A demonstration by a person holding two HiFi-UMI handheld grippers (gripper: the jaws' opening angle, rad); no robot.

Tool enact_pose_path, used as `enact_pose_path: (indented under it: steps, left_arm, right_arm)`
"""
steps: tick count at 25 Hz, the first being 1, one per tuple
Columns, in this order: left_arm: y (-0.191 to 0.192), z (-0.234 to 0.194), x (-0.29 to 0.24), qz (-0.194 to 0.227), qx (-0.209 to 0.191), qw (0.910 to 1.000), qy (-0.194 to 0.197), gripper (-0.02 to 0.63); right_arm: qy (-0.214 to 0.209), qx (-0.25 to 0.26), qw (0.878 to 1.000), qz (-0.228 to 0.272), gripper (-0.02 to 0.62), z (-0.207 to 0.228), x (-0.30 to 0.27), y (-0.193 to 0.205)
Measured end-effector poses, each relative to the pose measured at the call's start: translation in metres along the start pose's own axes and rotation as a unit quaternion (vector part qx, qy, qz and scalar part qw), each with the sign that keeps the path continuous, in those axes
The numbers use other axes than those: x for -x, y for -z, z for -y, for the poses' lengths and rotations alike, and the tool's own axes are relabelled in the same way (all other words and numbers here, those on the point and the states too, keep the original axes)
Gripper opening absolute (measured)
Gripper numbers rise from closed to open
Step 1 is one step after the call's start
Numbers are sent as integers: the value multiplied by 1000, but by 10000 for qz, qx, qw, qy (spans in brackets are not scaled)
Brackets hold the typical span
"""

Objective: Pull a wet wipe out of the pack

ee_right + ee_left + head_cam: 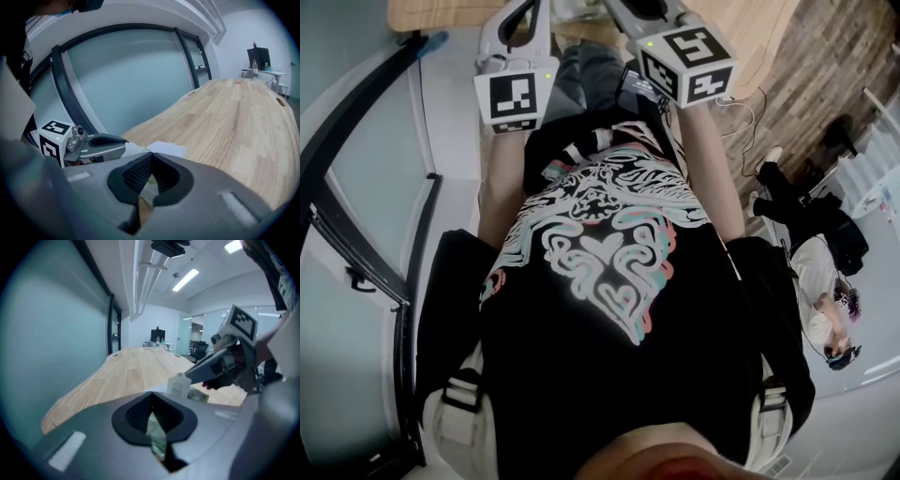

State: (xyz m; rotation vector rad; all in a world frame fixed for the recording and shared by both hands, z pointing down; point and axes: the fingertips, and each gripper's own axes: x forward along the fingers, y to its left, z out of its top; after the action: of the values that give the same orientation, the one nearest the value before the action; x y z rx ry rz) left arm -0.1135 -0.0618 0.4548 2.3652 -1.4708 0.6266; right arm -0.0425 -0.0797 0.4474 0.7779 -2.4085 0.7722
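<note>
Greenish, with a white flap [180,383] standing up from it, the wet wipe pack [199,396] lies on the pale wooden tabletop [136,366], largely hidden behind the grey body of the left gripper [151,400]. The right gripper [189,375] reaches over the pack, its tip just beside the flap. Its jaws are pressed together at the tips; bare wood and a pale sheet [166,149] show past them. The left gripper's jaws also meet at the tips. A greenish strip shows in the slit below, and whether it is pinched or only seen through cannot be told. A glass wall [126,79] with dark frames runs along the tabletop's edge. A monitor [157,335] stands at the far end. In the head view the person's black printed T-shirt [609,309] fills the frame and blocks the pack. Another person [820,300] sits well off to the side.
</note>
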Motion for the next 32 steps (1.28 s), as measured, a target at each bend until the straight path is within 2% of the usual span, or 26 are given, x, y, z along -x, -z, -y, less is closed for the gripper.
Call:
enact_pose_path:
  steps: [32]
  left_arm:
    - [-18,3,1,169,-155,9997,127,-14]
  right_arm:
    - [6,-183,9996,213,0,2,15,-8]
